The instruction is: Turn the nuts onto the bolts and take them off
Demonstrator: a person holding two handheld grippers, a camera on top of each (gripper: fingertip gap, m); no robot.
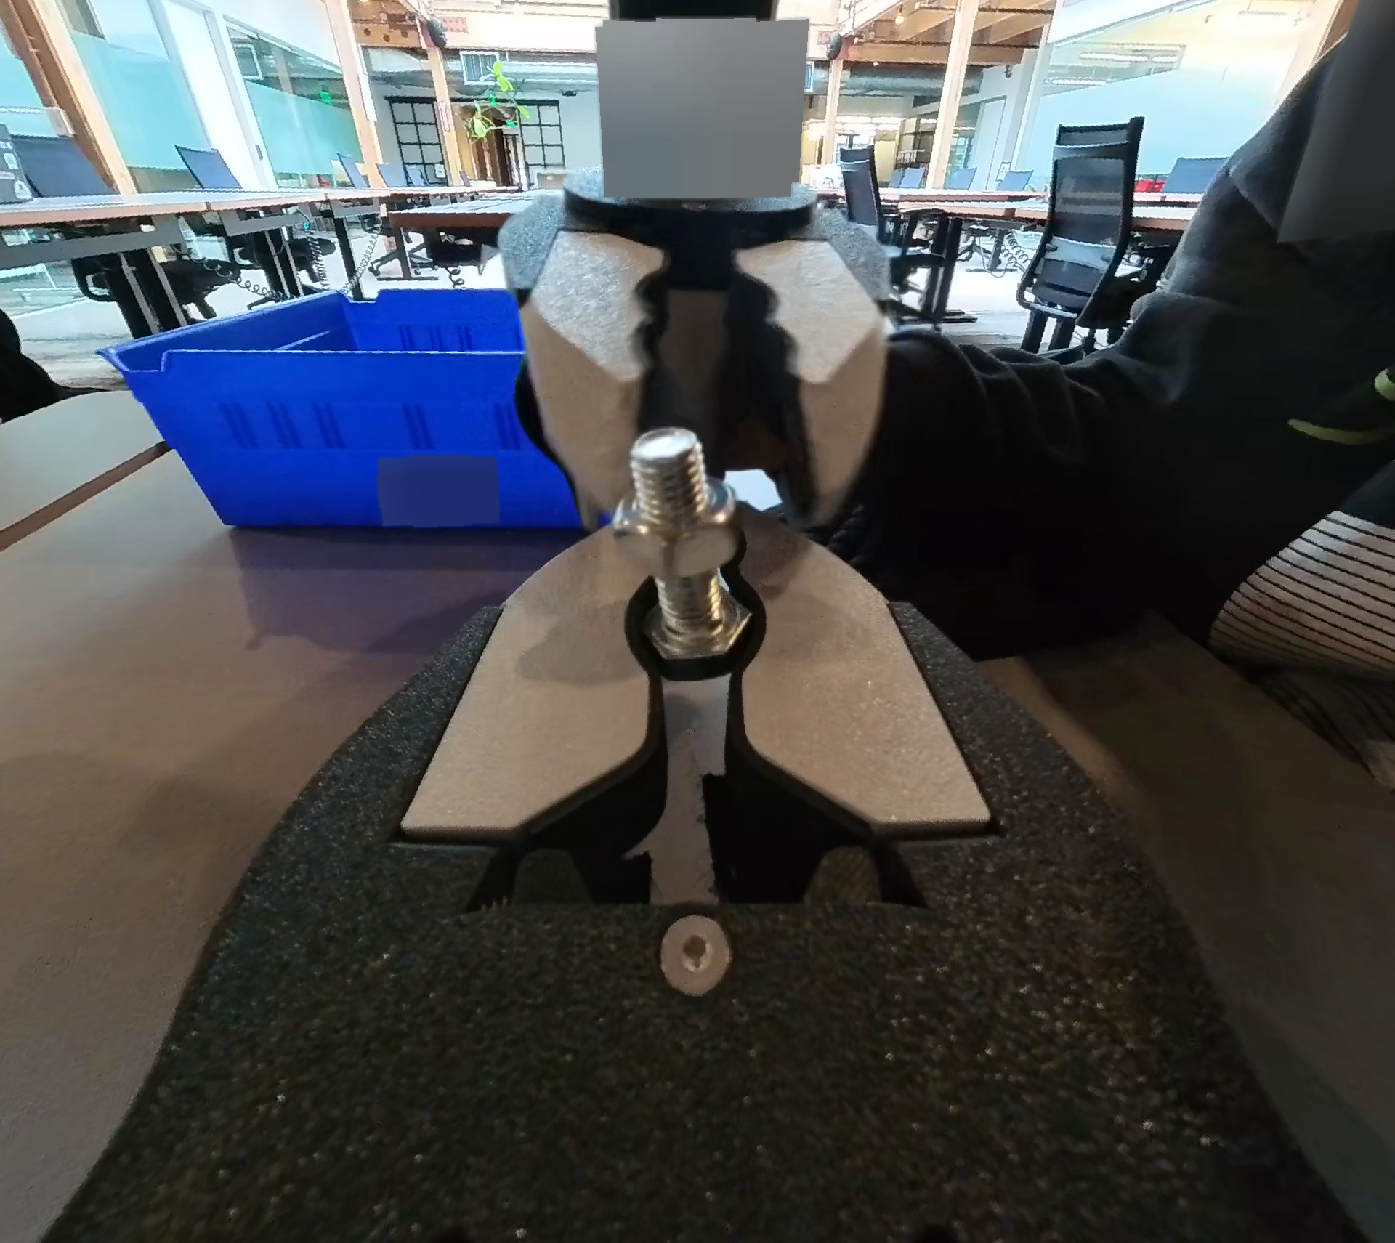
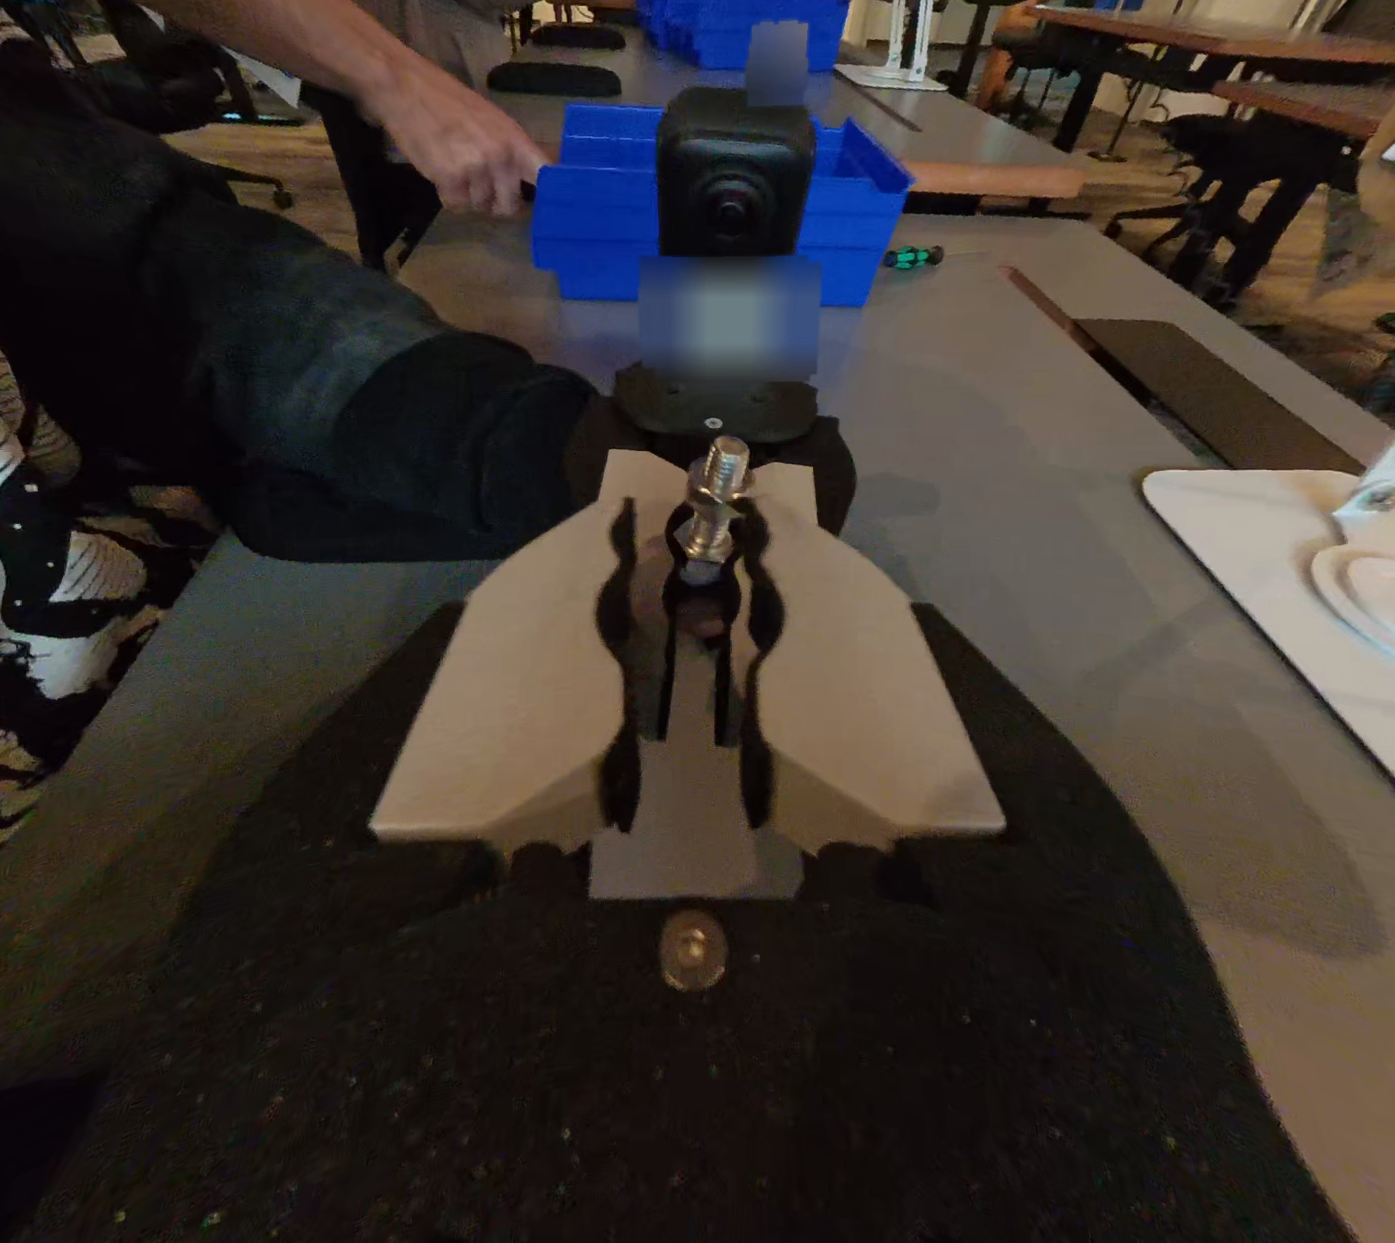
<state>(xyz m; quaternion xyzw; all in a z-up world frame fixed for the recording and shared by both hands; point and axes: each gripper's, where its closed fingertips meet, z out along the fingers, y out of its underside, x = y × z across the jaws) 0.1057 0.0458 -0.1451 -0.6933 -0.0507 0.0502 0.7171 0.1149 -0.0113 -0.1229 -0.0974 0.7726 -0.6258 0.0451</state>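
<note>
The left claw (image 1: 691,610) is pinching the bolt (image 1: 679,565) by its hex head, shank upright, above the tabletop (image 1: 151,716). The nut (image 1: 674,516) sits partway up the thread. Beyond it, the right claw (image 1: 702,475) is spread just short of the nut; to turn cleanly it should close squarely on the flats, axis aligned. A blue bin (image 1: 340,414) stands behind.

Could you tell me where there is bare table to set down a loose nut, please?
It is crowded in the middle, where the left gripper and right gripper meet at the silver threaded bolt. Bare grey tabletop lies between them and the flat white tray, and beside them in front of the blue plastic bin.
</note>
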